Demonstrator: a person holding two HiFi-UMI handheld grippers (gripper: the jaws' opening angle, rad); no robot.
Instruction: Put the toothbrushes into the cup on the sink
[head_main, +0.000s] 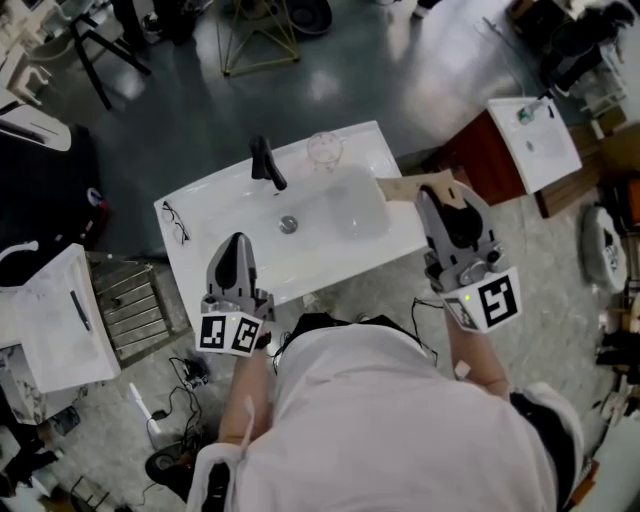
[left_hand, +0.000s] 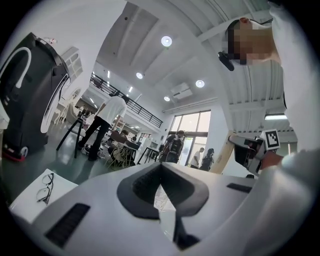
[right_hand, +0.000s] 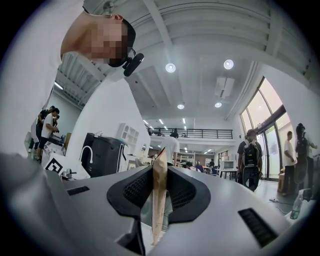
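One thin tan pack (head_main: 408, 187) is clenched edge-on between the right gripper's (head_main: 438, 195) fingers and sticks out past the fingertips, across the right rim of the white sink (head_main: 215, 215). The left gripper's (head_main: 238, 240) fingers are pressed together at the tips with nothing between them. Just beyond the left fingertips lies the drain (head_main: 288, 224), then the black faucet (head_main: 266, 163). Farther still, ahead of and between both sets of fingers, the clear cup (head_main: 324, 150) stands on the sink's back rim. Glasses (head_main: 175, 222) lie left of the left fingers.
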